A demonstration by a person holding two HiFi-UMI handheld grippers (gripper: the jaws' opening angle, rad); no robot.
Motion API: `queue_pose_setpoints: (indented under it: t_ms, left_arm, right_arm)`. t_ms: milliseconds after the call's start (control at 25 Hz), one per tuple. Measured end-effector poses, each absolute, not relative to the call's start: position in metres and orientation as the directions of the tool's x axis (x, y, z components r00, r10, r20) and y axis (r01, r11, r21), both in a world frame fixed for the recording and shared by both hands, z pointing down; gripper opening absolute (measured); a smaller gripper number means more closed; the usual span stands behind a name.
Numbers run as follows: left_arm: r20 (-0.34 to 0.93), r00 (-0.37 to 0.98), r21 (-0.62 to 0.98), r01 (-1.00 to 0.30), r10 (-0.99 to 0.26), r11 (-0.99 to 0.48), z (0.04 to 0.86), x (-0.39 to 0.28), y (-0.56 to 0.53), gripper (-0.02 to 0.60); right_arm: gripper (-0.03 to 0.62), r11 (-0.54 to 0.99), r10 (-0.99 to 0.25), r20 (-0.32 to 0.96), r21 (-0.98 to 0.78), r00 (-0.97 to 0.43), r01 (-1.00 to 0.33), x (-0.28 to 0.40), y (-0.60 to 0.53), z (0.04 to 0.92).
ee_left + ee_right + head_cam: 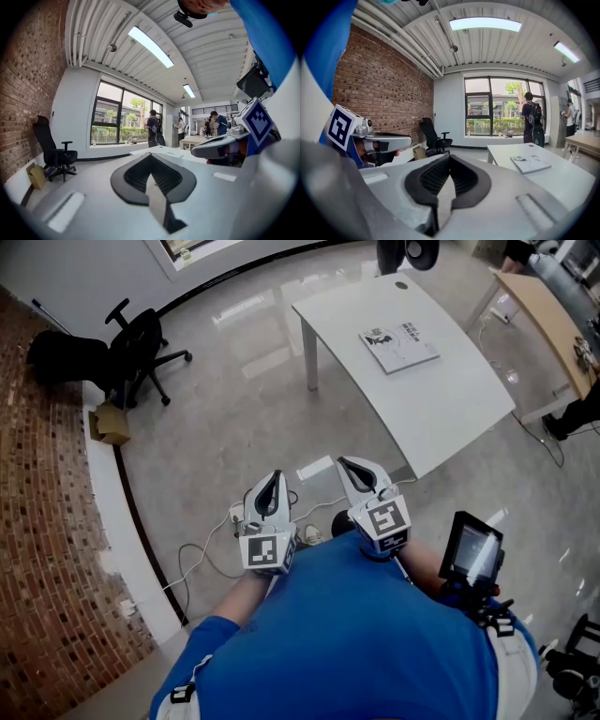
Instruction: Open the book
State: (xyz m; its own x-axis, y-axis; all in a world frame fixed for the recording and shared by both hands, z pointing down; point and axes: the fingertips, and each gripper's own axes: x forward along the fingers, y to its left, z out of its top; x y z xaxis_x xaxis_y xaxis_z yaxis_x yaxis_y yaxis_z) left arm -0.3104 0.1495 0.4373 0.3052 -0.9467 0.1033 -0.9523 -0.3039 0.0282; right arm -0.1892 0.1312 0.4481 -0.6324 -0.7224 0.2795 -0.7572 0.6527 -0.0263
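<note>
A closed book point(398, 346) with a white printed cover lies flat on the white table point(441, 418), well ahead of both grippers. In the right gripper view the book point(530, 163) rests on the table point(560, 185) to the right, still far off. My left gripper point(274, 486) and right gripper point(350, 468) are held side by side close to the person's blue shirt, above the floor and short of the table's near corner. The left gripper point(151, 161) is shut and holds nothing. The right gripper point(447, 161) also has its jaws together and is empty.
A black office chair point(141, 348) and a cardboard box point(111, 423) stand by the brick wall at the left. A power strip with cables point(234, 517) lies on the floor below the grippers. A wooden table point(553, 320) stands at the far right. People point(153, 126) stand near the windows.
</note>
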Motion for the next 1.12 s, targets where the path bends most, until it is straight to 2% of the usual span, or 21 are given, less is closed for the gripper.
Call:
queue_pose_setpoints:
  t_ms: [200, 560, 760, 1120]
  left_arm:
    - [0.111, 0.330, 0.036, -0.944, -0.937, -0.328, 0.440, -0.326, 0.123, 0.006]
    - [0.123, 0.441, -0.006, -0.896, -0.889, -0.445, 0.443, -0.309, 0.023, 0.006]
    - [0.170, 0.504, -0.014, -0.858, -0.846, -0.514, 0.421, -0.297, -0.032, 0.006]
    - [0.169, 0.655, -0.037, -0.742, -0.736, -0.669, 0.423, -0.206, -0.154, 0.007]
  right_arm:
    - [0.003, 0.630, -0.746, 0.282, 0.009, -0.603, -0.776, -0.199, 0.106, 0.452]
    - [0.003, 0.547, -0.804, 0.266, -0.017, -0.531, -0.837, -0.184, 0.017, 0.466]
    - [0.003, 0.466, -0.849, 0.259, -0.040, -0.460, -0.884, -0.172, -0.027, 0.446]
    - [0.003, 0.323, -0.905, 0.264, -0.083, -0.333, -0.943, -0.101, -0.121, 0.469]
